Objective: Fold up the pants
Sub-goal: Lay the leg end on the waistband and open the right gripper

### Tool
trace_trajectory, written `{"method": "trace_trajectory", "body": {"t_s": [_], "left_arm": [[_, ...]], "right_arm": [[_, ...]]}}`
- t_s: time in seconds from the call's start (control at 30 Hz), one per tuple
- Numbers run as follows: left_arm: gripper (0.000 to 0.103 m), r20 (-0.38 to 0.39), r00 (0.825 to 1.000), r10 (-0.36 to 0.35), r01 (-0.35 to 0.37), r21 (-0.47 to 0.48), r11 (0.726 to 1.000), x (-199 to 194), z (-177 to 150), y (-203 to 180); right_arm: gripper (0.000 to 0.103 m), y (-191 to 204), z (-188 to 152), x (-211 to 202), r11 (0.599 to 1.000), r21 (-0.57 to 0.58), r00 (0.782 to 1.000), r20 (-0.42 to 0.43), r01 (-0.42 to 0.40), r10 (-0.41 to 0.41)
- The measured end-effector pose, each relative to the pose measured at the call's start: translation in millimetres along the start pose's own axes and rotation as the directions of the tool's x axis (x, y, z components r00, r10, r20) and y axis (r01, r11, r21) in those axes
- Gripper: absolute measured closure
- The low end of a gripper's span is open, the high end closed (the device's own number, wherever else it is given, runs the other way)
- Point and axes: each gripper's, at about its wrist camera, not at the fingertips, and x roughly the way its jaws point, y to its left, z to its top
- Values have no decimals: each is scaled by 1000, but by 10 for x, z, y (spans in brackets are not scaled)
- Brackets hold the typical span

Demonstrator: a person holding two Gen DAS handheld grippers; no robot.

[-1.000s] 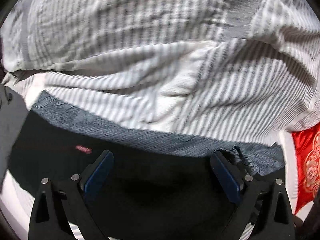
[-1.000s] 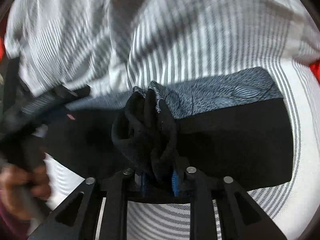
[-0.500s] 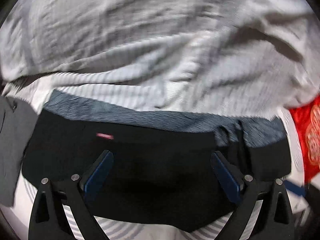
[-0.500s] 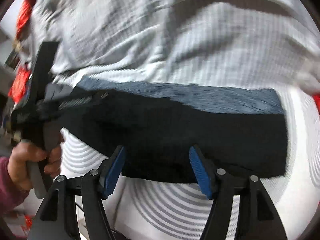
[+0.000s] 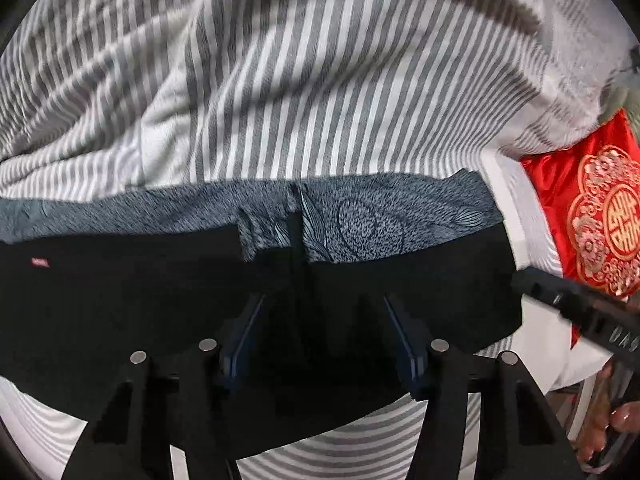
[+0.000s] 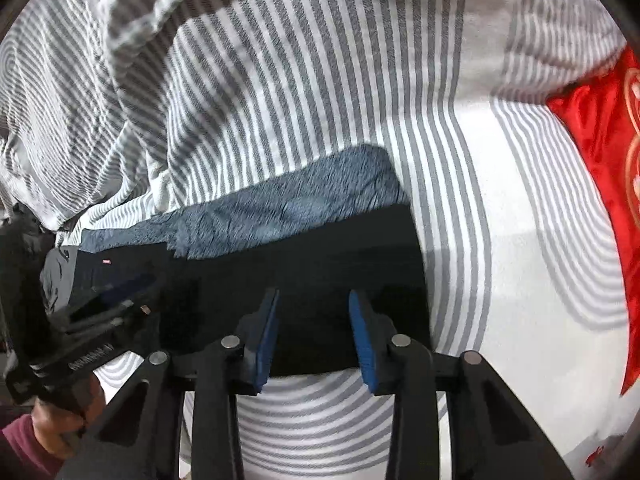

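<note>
1 pants (image 5: 168, 296), 2 tongs (image 5: 324, 320), 1 red cushion (image 5: 592, 216)

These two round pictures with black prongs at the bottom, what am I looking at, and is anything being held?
No robot here: a person carries a hand-held gripper in each hand, each with a wide-angle camera looking along its two blue-padded fingers. One picture is from the left gripper, the other from the right gripper. Each view also catches the other tool at its edge. On the striped bedding lie folded pants, black with a blue patterned band. A red cushion sits to the right. Both grippers are open above the pants; nothing is held.
</note>
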Motion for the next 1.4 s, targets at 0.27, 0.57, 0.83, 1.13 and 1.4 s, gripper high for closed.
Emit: {"method": "trace_trajectory", "body": {"t_s": [0.27,0.57,0.83,1.13,1.4], "left_arm": [[42,-31,997,76,-76,-20,997,314,-276,-38],[38,-11,995,96,-97,-74,993,331,-405,-58],[32,-38,987,156,-159,-95,983,159,-394,-40],[21,-36,978,207,-210,-116,971,-16,-405,33],[21,-41,969,244,-247,-153,957,-165,-454,110]], "right_arm": [[65,-73,416,340,999,-17,998,-31,-48,48],[65,98,68,673,987,-162,997,-82,-9,-5],[64,-27,107,432,994,-78,986,-150,-82,69],[22,102,-55,565,979,-202,977,-211,-40,-4],[0,198,-30,730,971,-235,967,-252,-42,-19]]}}
